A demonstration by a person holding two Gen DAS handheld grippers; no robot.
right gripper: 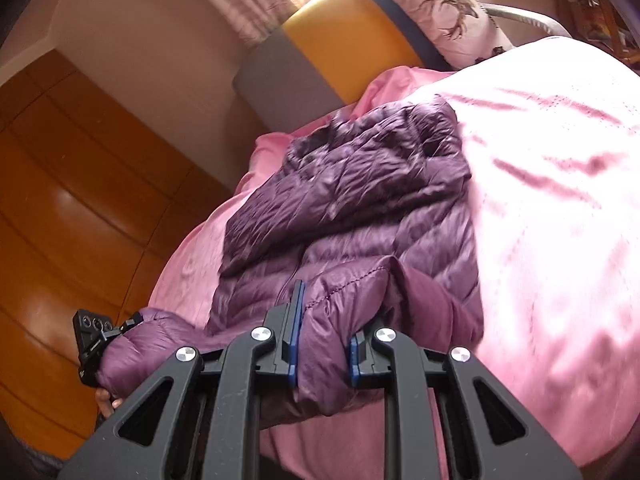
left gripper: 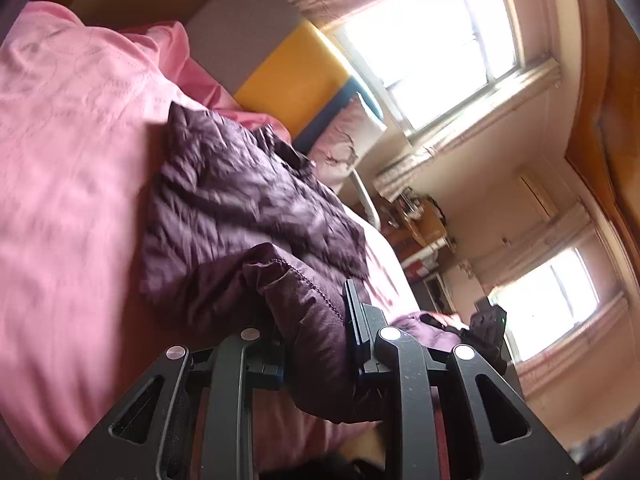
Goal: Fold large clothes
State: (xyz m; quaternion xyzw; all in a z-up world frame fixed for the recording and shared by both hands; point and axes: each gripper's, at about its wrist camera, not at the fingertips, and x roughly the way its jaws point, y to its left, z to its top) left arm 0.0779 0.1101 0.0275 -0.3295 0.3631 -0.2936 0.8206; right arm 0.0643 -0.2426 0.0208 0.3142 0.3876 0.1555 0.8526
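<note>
A dark purple quilted down jacket [left gripper: 240, 208] lies on a pink bed cover [left gripper: 60, 160]. My left gripper [left gripper: 316, 336] is shut on the jacket's near hem and lifts it off the bed. My right gripper [right gripper: 324, 344] is shut on another part of the same hem of the jacket [right gripper: 352, 200]. The right gripper shows in the left wrist view [left gripper: 486, 328] at the right, and the left gripper shows in the right wrist view [right gripper: 96, 340] at the left, both holding the hem edge. The far part of the jacket rests crumpled on the pink bed cover [right gripper: 560, 200].
A padded headboard with grey, yellow [left gripper: 296, 76] and blue panels stands behind the bed, with a printed pillow [right gripper: 444, 12] against it. Bright windows [left gripper: 432, 48] and a cluttered desk [left gripper: 424, 220] are beyond. Wooden wardrobe doors [right gripper: 60, 200] stand beside the bed.
</note>
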